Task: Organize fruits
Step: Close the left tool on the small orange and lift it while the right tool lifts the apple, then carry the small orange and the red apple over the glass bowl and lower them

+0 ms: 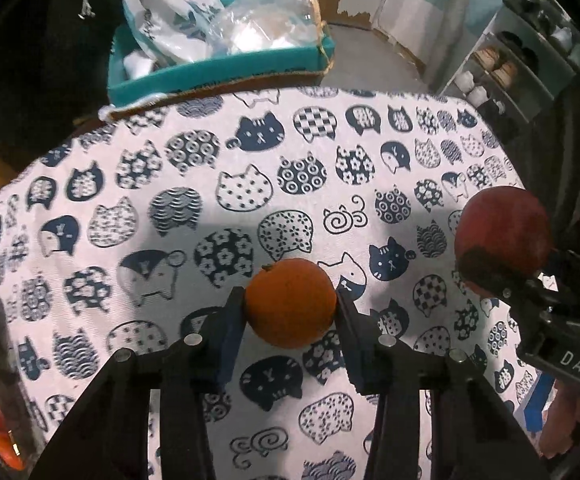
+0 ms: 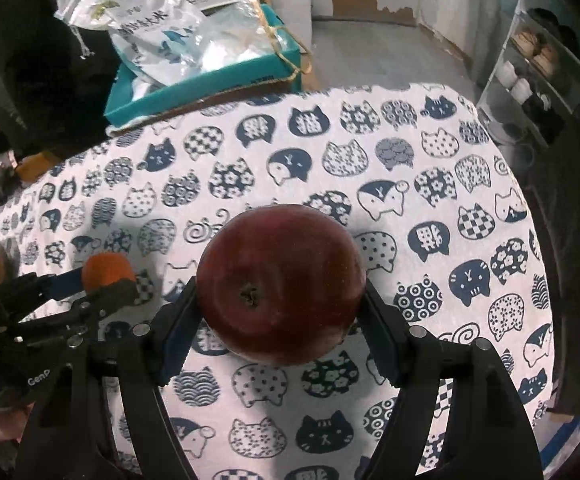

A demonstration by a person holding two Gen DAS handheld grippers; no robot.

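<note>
At centre bottom of the left wrist view, the left gripper (image 1: 290,308) is clamped on an orange (image 1: 290,303) above the cat-print tablecloth (image 1: 194,184). The right gripper (image 2: 280,300), its body lettered "DAS" at that view's lower right, pinches a dark red apple (image 2: 280,284) at centre frame. Upper left, a teal box (image 1: 226,70) holds printed plastic bags (image 2: 146,24), their writing too blurred to read.

Right gripper (image 2: 281,300) clamped dark red apple (image 2: 280,282) between both fingers, stem end facing camera, above cat-print tablecloth (image 2: 430,208). Left gripper (image 2: 102,280) at left held orange (image 2: 106,270). Teal box (image 2: 210,80) with plastic bags sat beyond cloth's far edge.
</note>
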